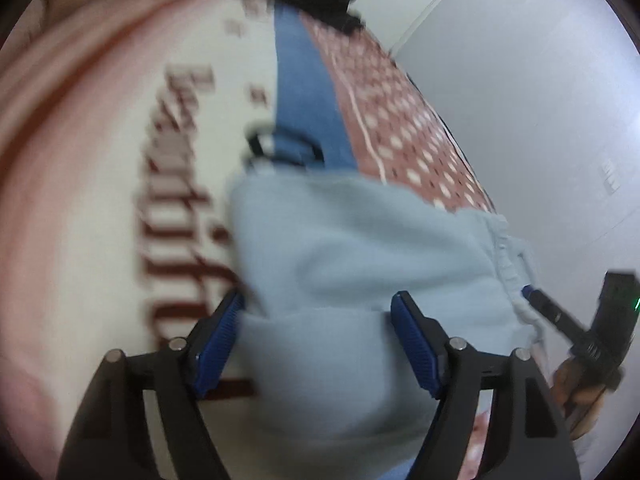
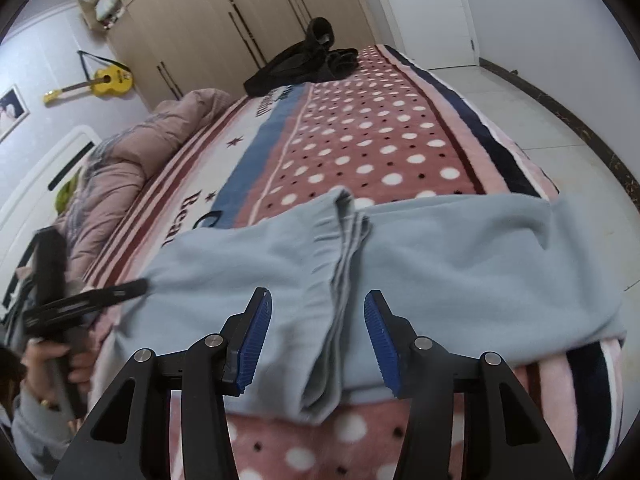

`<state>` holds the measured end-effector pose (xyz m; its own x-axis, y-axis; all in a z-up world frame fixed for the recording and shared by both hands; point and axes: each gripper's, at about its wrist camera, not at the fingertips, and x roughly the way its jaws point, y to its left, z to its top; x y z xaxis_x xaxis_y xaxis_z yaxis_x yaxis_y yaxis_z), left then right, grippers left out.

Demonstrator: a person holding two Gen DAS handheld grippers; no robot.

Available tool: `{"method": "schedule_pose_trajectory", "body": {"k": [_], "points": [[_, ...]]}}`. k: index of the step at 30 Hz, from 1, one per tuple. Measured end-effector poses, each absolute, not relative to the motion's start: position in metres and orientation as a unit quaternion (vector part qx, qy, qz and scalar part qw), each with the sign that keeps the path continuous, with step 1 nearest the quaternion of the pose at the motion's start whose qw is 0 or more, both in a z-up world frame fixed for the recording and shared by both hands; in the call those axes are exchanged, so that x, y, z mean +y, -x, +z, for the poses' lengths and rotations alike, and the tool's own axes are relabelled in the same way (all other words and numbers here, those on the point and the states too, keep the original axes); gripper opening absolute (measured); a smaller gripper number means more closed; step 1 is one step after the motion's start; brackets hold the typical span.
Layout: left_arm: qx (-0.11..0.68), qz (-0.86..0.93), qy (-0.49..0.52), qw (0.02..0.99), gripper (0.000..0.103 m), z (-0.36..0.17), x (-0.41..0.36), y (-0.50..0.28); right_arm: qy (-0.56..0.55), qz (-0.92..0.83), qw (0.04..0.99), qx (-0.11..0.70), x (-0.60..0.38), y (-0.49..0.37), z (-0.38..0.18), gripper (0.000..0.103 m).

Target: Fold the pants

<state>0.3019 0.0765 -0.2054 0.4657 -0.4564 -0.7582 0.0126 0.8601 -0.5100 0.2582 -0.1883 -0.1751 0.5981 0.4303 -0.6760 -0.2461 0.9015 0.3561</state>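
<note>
pants point(image 2: 420, 264): lt-blue, lying across blanket point(image 2: 360, 140) at near edge, already doubled over
L gripper point(image 1: 318, 344): jaws apart over cloth, I've no grip
R gripper point(image 2: 318, 344): part open, straddling fold ridge, nothing pinched
left: I reckon another fold plus smoothing

In the blurred left wrist view we find the left gripper point(image 1: 318, 330) with its jaws standing apart over the light blue pants point(image 1: 340, 248), the blue pads point(image 1: 416, 344) not pressing the cloth. We note the pants lying on a blanket point(image 1: 100, 200) with dark red lettering, a blue band and a dotted red field. At the right edge we see the right gripper point(image 1: 532, 294) at the gathered waistband point(image 1: 506, 256), held by a hand point(image 1: 576, 396).
</note>
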Motion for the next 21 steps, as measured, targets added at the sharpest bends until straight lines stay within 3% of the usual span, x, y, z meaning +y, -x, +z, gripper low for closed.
{"method": "schedule_pose_trajectory", "body": {"k": [2, 4, 6, 8, 12, 15, 21], "points": [[0.491, -0.162, 0.25, 0.819, 0.071, -0.212, 0.072, -0.299, -0.112, 0.196, 0.886, 0.406, -0.189, -0.249, -0.174, 0.045], [0.491, -0.158, 0.244, 0.821, 0.065, -0.211, 0.067, -0.297, -0.114, 0.199, 0.886, 0.403, -0.191, -0.244, -0.173, 0.045], [0.499, -0.151, 0.248, 0.816, 0.032, -0.211, 0.066, -0.295, -0.123, 0.2, 0.885, 0.401, -0.196, -0.238, -0.172, 0.045], [0.49, -0.157, 0.242, 0.822, 0.022, -0.206, 0.065, -0.289, -0.135, 0.201, 0.884, 0.4, -0.201, -0.234, -0.172, 0.045], [0.476, -0.136, 0.211, 0.843, 0.016, -0.194, 0.064, -0.279, -0.153, 0.189, 0.883, 0.402, -0.214, -0.229, -0.175, 0.045], [0.458, -0.094, 0.154, 0.871, 0.016, -0.179, 0.069, -0.272, -0.167, 0.175, 0.882, 0.404, -0.231, -0.223, -0.178, 0.045], [0.451, -0.044, 0.14, 0.88, 0.015, -0.171, 0.107, -0.263, -0.214, 0.133, 0.875, 0.412, -0.286, -0.208, -0.194, 0.045]]}}
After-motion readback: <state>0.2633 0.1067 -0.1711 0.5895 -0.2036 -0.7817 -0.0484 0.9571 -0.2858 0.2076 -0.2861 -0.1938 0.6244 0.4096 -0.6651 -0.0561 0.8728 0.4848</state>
